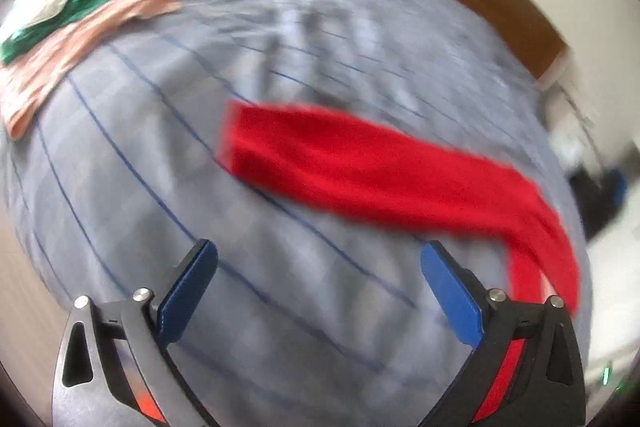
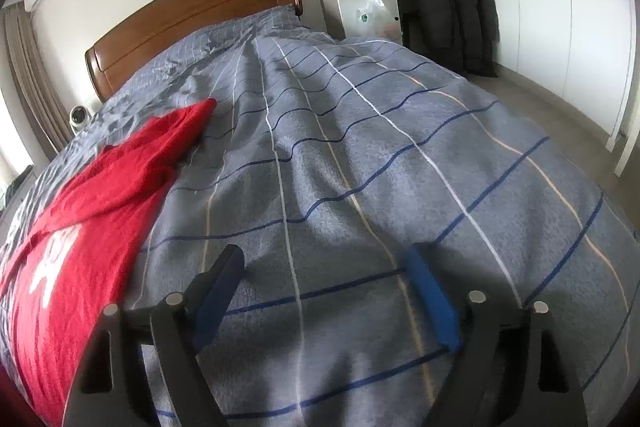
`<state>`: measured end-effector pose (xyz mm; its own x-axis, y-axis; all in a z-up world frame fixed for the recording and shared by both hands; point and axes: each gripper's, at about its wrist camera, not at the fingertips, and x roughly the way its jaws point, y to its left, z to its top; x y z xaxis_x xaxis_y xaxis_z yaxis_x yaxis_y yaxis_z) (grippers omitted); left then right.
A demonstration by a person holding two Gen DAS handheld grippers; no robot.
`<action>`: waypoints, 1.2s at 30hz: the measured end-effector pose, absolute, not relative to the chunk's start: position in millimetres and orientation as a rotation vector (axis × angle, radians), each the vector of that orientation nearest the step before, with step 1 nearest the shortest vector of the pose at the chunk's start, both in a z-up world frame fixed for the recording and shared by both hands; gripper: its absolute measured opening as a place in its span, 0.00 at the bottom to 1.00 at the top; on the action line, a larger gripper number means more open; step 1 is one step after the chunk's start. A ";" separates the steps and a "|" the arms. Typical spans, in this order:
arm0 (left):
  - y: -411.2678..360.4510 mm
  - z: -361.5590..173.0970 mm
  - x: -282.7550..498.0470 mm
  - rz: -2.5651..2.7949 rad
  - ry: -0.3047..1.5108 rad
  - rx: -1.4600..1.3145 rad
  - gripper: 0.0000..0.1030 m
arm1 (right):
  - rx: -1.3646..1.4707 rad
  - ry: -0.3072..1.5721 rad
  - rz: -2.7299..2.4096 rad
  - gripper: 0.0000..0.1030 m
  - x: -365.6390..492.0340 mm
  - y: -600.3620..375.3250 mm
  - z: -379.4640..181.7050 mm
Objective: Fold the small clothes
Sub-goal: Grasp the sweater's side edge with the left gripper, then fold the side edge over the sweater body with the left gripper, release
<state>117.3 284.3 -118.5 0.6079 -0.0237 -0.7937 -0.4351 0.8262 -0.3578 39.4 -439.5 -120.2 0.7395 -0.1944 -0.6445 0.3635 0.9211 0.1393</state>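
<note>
Two grippers, both spread wide and empty: left gripper [image 1: 319,269], right gripper [image 2: 324,277]. Red garment [image 2: 92,203] lies on the striped duvet [image 2: 360,155], left of the right gripper and apart from it. Long axis runs near-left to far-right; narrow tip points toward the headboard [image 2: 192,15]. Risk: a one-layer pinch drags it crooked, or snags the duvet.

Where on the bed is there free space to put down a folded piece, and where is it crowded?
Free: the striped blanket between the red garment and the bed's right edge, under the open right gripper. Crowded: the far corner with the green and pink clothes in the left wrist view.
</note>
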 end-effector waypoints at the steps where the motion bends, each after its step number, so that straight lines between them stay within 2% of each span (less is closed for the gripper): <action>1: 298.8 -125.1 128.3 0.291 0.908 -0.583 0.95 | 0.261 0.674 -0.311 0.82 39.5 -439.2 -120.5; 2: 304.5 -129.3 133.4 0.302 0.913 -0.591 0.92 | 0.259 0.674 -0.312 0.82 39.7 -439.0 -120.5; 3: 309.8 -134.1 141.7 0.313 0.919 -0.598 0.81 | 0.260 0.674 -0.312 0.82 39.5 -439.2 -120.4; 5: 312.0 -136.8 155.6 0.307 0.918 -0.601 0.45 | 0.260 0.674 -0.312 0.82 39.8 -438.8 -120.3; 6: 310.1 -135.6 163.3 0.286 0.918 -0.607 0.06 | 0.259 0.674 -0.313 0.82 40.0 -438.6 -120.4; 8: 300.8 -121.2 171.1 0.259 0.889 -0.610 0.06 | 0.256 0.675 -0.316 0.82 40.2 -438.5 -120.8; 12: 236.2 -39.7 193.2 0.135 0.763 -0.408 0.05 | 0.252 0.676 -0.318 0.83 40.0 -438.7 -120.5; 14: 177.2 10.7 209.4 0.024 0.695 -0.312 0.05 | 0.252 0.675 -0.316 0.83 39.3 -438.6 -120.1; 17: 87.6 59.4 228.0 -0.129 0.624 -0.202 0.05 | 0.251 0.675 -0.312 0.84 38.9 -439.0 -119.8; 20: 4.5 78.3 240.5 -0.252 0.595 -0.119 0.05 | 0.252 0.675 -0.309 0.84 38.2 -439.0 -119.7; 23: -93.6 57.3 252.1 -0.359 0.629 -0.046 0.08 | 0.255 0.674 -0.305 0.84 36.8 -439.2 -119.7; 24: -110.6 47.2 254.3 -0.379 0.651 -0.028 0.19 | 0.254 0.674 -0.305 0.84 36.5 -439.1 -119.7; 25: -145.0 23.1 254.3 -0.396 0.701 0.016 0.41 | 0.254 0.673 -0.304 0.84 36.2 -438.8 -119.8; 27: -174.6 -6.9 248.4 -0.409 0.775 0.065 0.64 | 0.256 0.673 -0.303 0.84 35.6 -439.0 -119.6; 29: -191.4 -41.9 215.3 -0.498 0.830 0.105 0.63 | 0.257 0.673 -0.303 0.85 35.0 -439.0 -119.4; 32: -172.4 -68.9 177.7 -0.552 0.887 0.148 0.63 | 0.256 0.672 -0.301 0.85 34.8 -438.9 -119.2; 36: -95.0 -88.7 150.7 -0.441 0.924 0.136 0.67 | 0.250 0.678 -0.300 0.87 36.4 -438.2 -119.1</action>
<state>150.7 -95.0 -88.7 0.5210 -0.3095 -0.7955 0.4243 0.9025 -0.0733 36.4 -438.2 -119.1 0.7389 -0.1902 -0.6464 0.3509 0.9276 0.1283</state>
